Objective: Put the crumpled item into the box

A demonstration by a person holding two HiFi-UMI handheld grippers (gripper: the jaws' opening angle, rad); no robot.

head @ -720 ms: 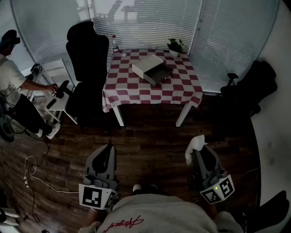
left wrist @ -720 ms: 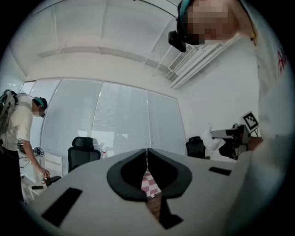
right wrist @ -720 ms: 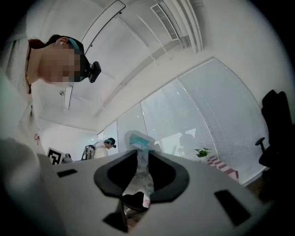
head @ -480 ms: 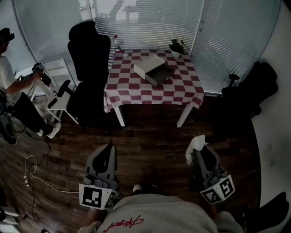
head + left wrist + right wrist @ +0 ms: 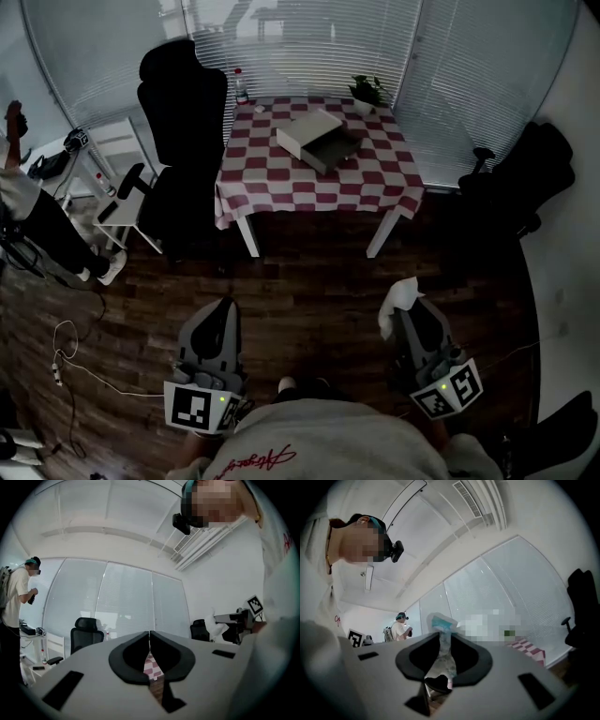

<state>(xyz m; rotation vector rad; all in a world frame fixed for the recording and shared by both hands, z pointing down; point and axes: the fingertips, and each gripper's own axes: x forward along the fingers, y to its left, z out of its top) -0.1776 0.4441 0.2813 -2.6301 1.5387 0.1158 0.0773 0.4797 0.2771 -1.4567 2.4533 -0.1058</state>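
Note:
My right gripper (image 5: 405, 314) (image 5: 443, 641) is shut on the crumpled white and blue item (image 5: 401, 298) (image 5: 442, 644), which sticks up out of the jaw tips. My left gripper (image 5: 220, 316) (image 5: 149, 634) is shut with nothing in it, its jaw tips touching. Both hang low over the wooden floor, close to my body, pointing at the table. The grey box (image 5: 316, 140) lies on the red-and-white checked table (image 5: 281, 192) far ahead, its lid set askew on it. From the left gripper view, the right gripper and the crumpled item (image 5: 214, 625) show at the right.
A black office chair (image 5: 183, 103) stands at the table's left, another dark chair (image 5: 525, 178) at the right. A small potted plant (image 5: 364, 95) and a bottle (image 5: 242, 88) stand at the table's far edge. A person (image 5: 28, 206) stands at the far left by a white side table (image 5: 112, 178). Cables (image 5: 61, 352) lie on the floor.
The view has crept forward a little toward the table. The person at the left has shifted toward the frame's edge and raised an arm. Both grippers keep their hold and posture.

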